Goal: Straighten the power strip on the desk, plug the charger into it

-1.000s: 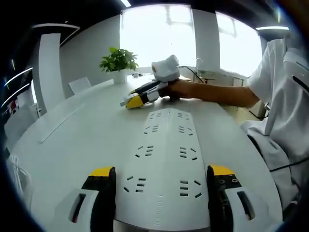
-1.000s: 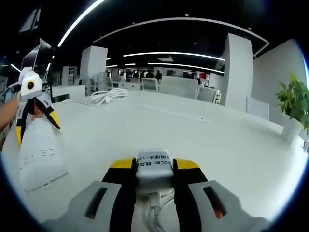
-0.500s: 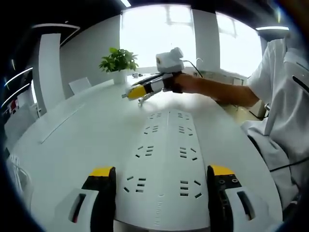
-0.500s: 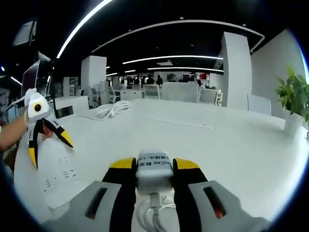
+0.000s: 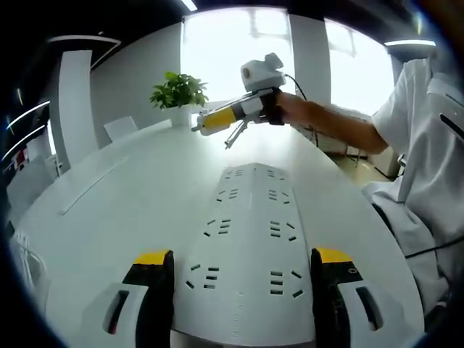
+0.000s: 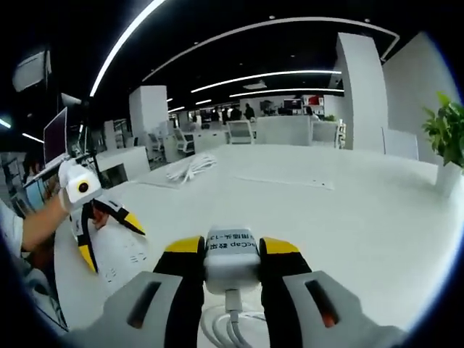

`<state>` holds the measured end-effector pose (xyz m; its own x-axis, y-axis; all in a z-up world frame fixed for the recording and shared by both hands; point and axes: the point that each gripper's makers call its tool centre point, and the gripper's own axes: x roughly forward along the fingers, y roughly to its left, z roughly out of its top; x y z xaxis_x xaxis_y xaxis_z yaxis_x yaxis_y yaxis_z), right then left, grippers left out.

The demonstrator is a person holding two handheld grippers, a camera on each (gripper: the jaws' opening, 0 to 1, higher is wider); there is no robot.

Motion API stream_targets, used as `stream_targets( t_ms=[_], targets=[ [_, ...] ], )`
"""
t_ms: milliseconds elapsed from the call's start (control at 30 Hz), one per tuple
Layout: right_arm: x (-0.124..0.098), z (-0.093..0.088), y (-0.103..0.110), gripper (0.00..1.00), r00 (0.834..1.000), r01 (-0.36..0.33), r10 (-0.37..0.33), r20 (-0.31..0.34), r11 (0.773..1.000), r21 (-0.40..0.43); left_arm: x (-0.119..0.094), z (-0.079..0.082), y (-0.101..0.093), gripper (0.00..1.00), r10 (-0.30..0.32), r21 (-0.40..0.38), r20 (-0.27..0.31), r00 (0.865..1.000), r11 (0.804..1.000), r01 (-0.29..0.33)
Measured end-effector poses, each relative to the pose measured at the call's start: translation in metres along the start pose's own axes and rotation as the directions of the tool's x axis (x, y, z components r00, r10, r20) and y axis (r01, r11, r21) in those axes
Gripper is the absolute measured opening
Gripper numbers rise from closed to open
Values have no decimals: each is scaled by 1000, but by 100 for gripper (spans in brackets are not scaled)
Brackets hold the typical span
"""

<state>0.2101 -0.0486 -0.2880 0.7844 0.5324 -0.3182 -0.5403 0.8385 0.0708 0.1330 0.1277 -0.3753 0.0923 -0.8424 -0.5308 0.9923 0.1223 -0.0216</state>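
Note:
A wide white power strip lies lengthwise on the white desk, its near end between the jaws of my left gripper, which touch both its sides. From the right gripper view, the left gripper straddles that end of the power strip. My right gripper is shut on a white charger, whose cable hangs down below it. From the left gripper view, the right gripper is raised above the desk beyond the strip's far end.
A potted plant stands at the desk's far side and appears again as the plant at the right edge. A coiled white cable lies on the desk. The person's forearm and white shirt are at the right.
The right gripper has lifted off the desk with the charger and now hangs higher above the strip's far end. The left gripper and the strip have stayed put.

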Motion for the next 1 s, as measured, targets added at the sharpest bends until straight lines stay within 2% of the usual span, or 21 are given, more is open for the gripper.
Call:
stream_targets(
  t_ms=[167,467,700,733,900,967,1000],
  targets=[
    [-12,4,13,29,998,-48,52,-42,995,91,0,0,0,78,1,-1,3,1000,1000,-1],
    [-27,8,34,29,987,-95,106,-118,990,102,0,1,-1,78,4,-1,1,1000,1000,-4],
    [-31,12,49,29,971,-141,169,-169,975,170,0,1,0,78,8,-1,1,1000,1000,-8],
    [-32,12,53,29,967,-148,181,-182,973,179,0,1,0,78,8,-1,1,1000,1000,-8],
    [-33,-1,73,29,922,-175,244,-299,955,239,0,0,0,78,10,0,3,1000,1000,-10],
    [-34,-7,81,29,898,-175,264,-353,948,264,0,0,0,78,10,-1,5,1000,1000,-10],
    [-34,-12,86,29,879,-170,275,-389,944,282,0,0,0,78,11,0,7,1000,1000,-11]
  ],
)
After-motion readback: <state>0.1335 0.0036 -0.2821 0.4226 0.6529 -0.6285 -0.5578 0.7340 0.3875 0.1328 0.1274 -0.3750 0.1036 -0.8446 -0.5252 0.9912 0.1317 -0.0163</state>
